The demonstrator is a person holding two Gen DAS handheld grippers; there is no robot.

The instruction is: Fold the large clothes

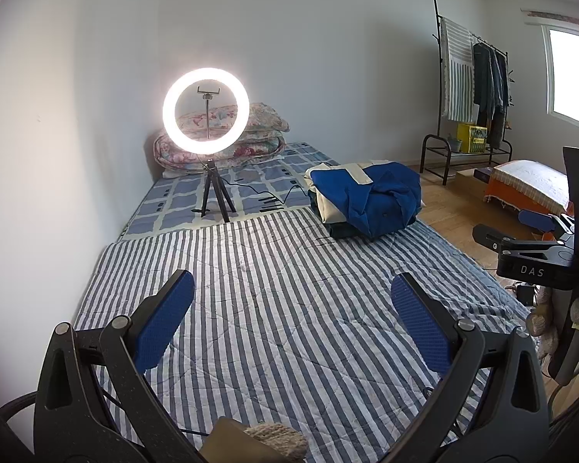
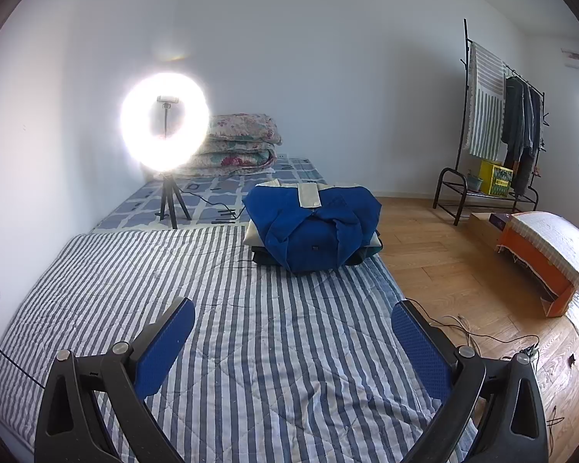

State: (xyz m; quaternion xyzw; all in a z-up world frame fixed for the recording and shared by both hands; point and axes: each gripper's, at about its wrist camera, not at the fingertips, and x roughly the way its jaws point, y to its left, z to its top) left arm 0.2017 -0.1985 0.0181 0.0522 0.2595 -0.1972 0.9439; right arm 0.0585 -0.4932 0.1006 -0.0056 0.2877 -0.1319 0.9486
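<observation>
A pile of folded clothes with a blue and cream garment (image 1: pixel 370 200) on top lies on the far right part of the striped quilt (image 1: pixel 281 293); it also shows in the right wrist view (image 2: pixel 312 227). My left gripper (image 1: pixel 293 285) is open and empty, held above the quilt (image 2: pixel 251 332) well short of the pile. My right gripper (image 2: pixel 293 312) is open and empty, also above the quilt, with the pile straight ahead. The right gripper's body (image 1: pixel 529 254) shows at the right edge of the left wrist view.
A lit ring light on a tripod (image 1: pixel 206 110) stands on the checked mattress (image 1: pixel 173 200) at the back left, with cables running right. Folded floral quilts (image 2: pixel 239 142) lie behind it. A clothes rack (image 2: pixel 494 131), an orange box (image 2: pixel 540 262) and floor cables (image 2: pixel 482 332) are to the right.
</observation>
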